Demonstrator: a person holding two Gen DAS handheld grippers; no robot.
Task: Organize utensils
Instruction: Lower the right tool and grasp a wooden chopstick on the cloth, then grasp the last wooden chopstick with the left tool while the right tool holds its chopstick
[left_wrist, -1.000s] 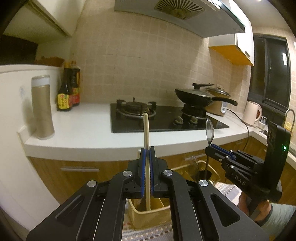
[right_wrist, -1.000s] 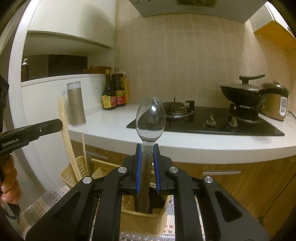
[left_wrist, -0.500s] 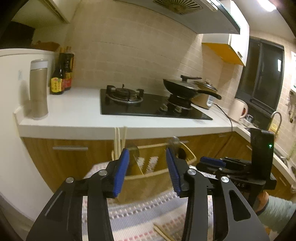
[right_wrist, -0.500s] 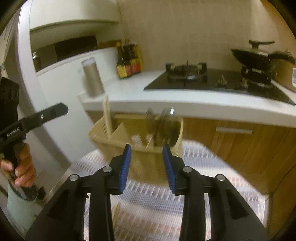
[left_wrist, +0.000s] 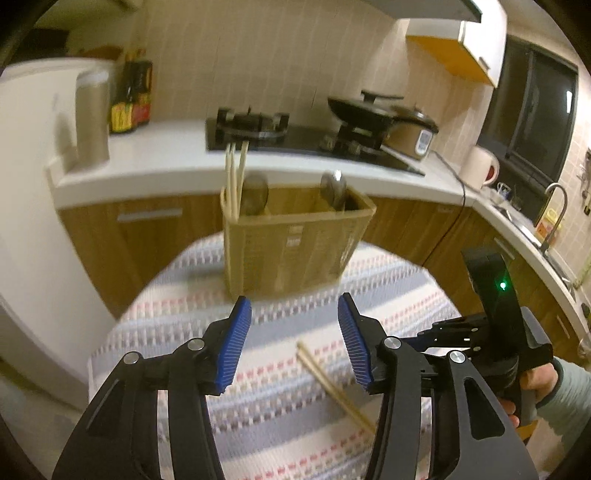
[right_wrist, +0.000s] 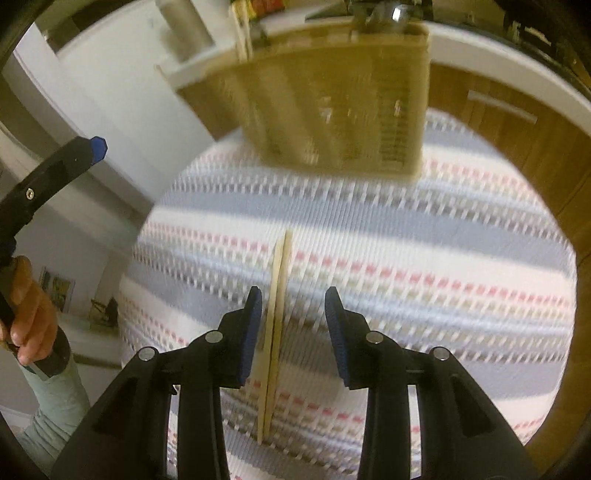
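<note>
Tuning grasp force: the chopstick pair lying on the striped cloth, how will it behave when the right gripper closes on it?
The chopsticks look thin, rigid and wooden, so probably stiff and light. Two loose sticks side by side may shift or split apart as the open right gripper pinches. Lying flat on the soft striped cloth, they leave little room under them, so the fingertips may press into fabric.

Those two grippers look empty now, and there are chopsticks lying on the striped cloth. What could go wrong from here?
The chopsticks lie as a touching pair, nearer one finger of the open right gripper; closing may catch only one or push them aside. The basket stands on soft cloth, so it might tip when bumped.
</note>
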